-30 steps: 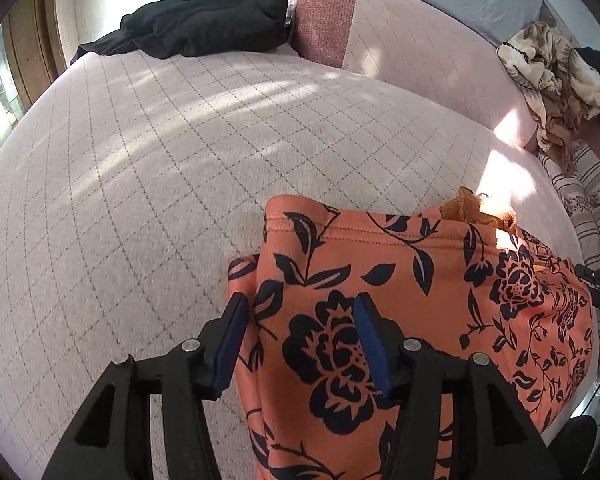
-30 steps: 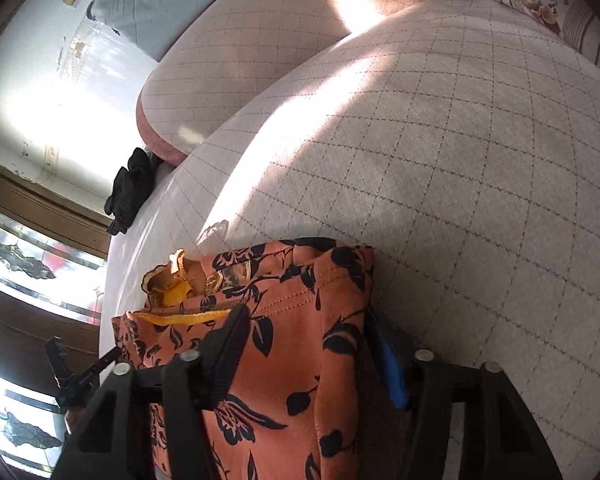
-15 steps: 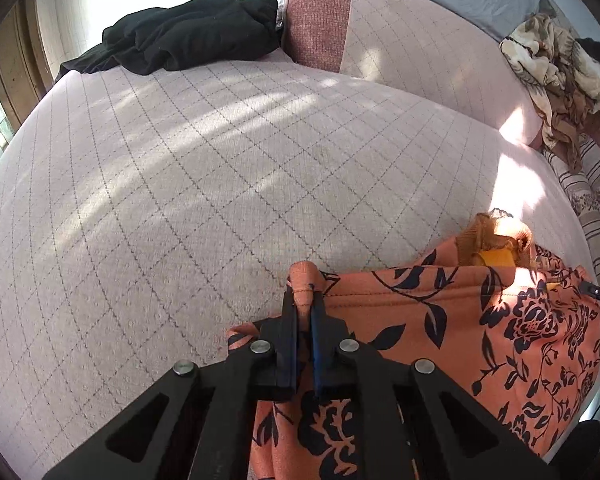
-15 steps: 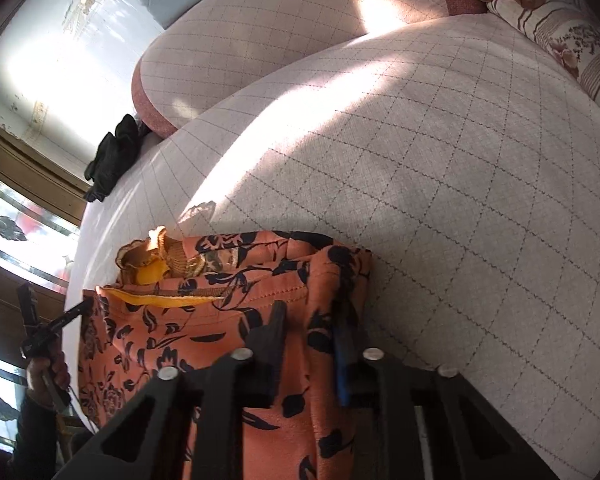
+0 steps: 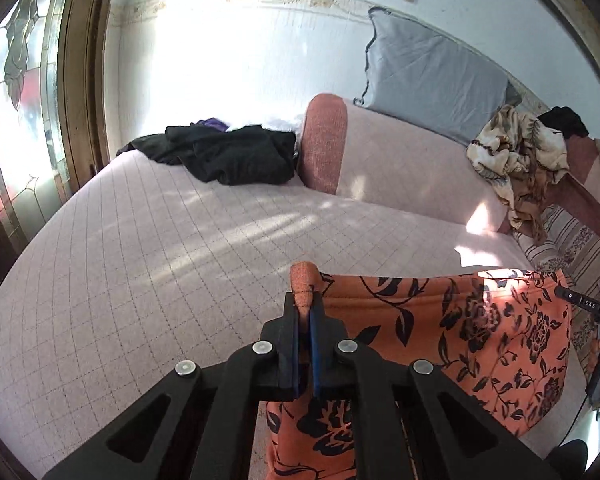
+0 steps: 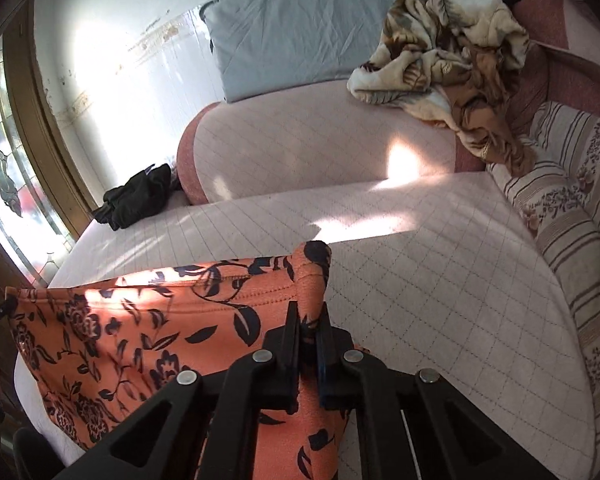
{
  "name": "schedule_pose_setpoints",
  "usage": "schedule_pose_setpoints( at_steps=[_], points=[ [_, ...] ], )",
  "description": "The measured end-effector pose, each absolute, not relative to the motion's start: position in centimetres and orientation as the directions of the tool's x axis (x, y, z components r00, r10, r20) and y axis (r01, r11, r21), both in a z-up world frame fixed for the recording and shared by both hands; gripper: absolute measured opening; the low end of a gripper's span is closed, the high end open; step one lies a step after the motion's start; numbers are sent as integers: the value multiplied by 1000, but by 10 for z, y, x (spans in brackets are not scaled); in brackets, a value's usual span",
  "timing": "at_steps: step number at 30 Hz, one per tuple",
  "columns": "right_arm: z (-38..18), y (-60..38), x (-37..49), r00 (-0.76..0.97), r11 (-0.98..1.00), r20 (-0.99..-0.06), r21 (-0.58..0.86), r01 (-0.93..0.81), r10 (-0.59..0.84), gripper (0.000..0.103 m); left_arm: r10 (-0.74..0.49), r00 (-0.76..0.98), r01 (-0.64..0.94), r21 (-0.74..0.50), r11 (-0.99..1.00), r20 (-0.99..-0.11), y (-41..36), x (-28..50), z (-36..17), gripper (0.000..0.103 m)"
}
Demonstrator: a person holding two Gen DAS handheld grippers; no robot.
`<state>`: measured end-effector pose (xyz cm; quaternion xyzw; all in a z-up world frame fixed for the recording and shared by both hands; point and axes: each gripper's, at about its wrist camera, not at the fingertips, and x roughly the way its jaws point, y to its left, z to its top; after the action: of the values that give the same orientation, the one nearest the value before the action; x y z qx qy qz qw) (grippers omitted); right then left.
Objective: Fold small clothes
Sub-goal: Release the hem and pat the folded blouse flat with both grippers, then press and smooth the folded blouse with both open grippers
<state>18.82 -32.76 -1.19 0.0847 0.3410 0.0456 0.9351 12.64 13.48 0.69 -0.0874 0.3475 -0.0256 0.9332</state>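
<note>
An orange garment with a black flower print hangs stretched between my two grippers above the pale quilted sofa seat. My left gripper is shut on its left top corner, a bunched fold sticking up between the pads. My right gripper is shut on the right top corner. The hem runs taut from one corner to the other. The garment's lower part drops out of sight below both views.
A black garment lies at the seat's far left end by the window. A grey pillow and a beige patterned blanket rest on the backrest. A striped cushion lies at the right.
Both grippers closed from open onto the garment's top corners, then rose and tilted up, lifting it off the seat so that the wall and the pillow came into view.
</note>
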Motion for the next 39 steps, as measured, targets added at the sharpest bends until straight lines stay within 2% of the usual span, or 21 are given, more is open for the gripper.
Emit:
schedule_pose_setpoints(
  at_steps=[2, 5, 8, 9, 10, 11, 14, 17, 20, 22, 23, 24, 25, 26, 28, 29, 32, 35, 36, 37, 39],
  points=[
    [-40, -330, 217, 725, 980, -674, 198, -6, 141, 6, -81, 685, -35, -144, 989, -724, 135, 161, -33, 4],
    [-110, -340, 254, 534, 962, -827, 259, 88, 174, 10, -31, 514, -77, -82, 994, -857, 136, 208, -105, 7],
    [-113, -348, 242, 559, 948, -809, 295, 122, 180, 20, -8, 530, -86, -63, 994, -848, 135, 206, -105, 18],
    [-104, -348, 237, 568, 951, -805, 285, 120, 169, 44, -9, 549, -93, -71, 993, -836, 136, 203, -96, 29],
    [-93, -348, 230, 581, 956, -800, 266, 123, 148, 75, -19, 570, -100, -93, 991, -821, 139, 198, -86, 39],
    [-80, -349, 221, 613, 959, -781, 250, 134, 118, 77, -24, 596, -108, -110, 988, -803, 141, 191, -74, 42],
    [-44, -348, 193, 681, 945, -718, 304, 122, 143, 77, -40, 663, -97, -139, 986, -748, 139, 161, -42, 46],
    [-22, -321, 166, 694, 898, -635, 438, -39, 339, 77, -99, 693, -26, -162, 986, -714, 123, 124, -22, 51],
    [-54, -296, 161, 548, 802, -636, 586, -117, 544, 77, -153, 676, 43, -170, 985, -721, 99, 93, -33, 57],
    [-99, -314, 159, 530, 817, -700, 576, 23, 478, 75, -136, 613, 38, -144, 989, -778, 86, 85, -67, 60],
    [-128, -334, 154, 523, 790, -724, 595, 144, 450, 69, -100, 535, 29, -101, 995, -839, 80, 87, -94, 60],
    [-143, -353, 142, 564, 709, -679, 671, 217, 470, 42, -63, 477, 29, -56, 998, -877, 76, 88, -115, 60],
    [-142, -363, 132, 594, 674, -661, 694, 253, 459, 37, -40, 550, 47, -17, 999, -834, 72, 79, -110, 62],
    [-132, -361, 126, 591, 694, -677, 673, 255, 440, 39, -8, 567, 52, 26, 998, -824, 67, 74, -101, 61],
    [-102, -348, 115, 598, 780, -709, 589, 212, 373, 83, -39, 577, 68, 0, 998, -816, 65, 70, -79, 61],
    [-87, -341, 107, 629, 796, -686, 580, 171, 366, 85, -59, 612, 71, -19, 997, -788, 66, 66, -67, 62],
    [-76, -318, 90, 621, 785, -628, 619, 33, 469, 86, -61, 657, 44, -42, 998, -751, 71, 56, -59, 77],
    [-134, -317, 87, 497, 824, -775, 535, 187, 391, 85, -63, 488, 11, -66, 998, -870, 76, 71, -109, 78],
    [-149, -329, 79, 515, 779, -754, 581, 234, 408, 74, -26, 519, 6, -26, 1000, -854, 77, 68, -107, 78],
    [-143, -337, 68, 568, 737, -713, 626, 254, 411, 72, -28, 537, 6, -29, 1000, -843, 77, 64, -98, 78],
    [-128, -334, 67, 538, 764, -756, 580, 284, 374, 76, -65, 574, -8, -85, 996, -816, 81, 57, -77, 78]
  ],
)
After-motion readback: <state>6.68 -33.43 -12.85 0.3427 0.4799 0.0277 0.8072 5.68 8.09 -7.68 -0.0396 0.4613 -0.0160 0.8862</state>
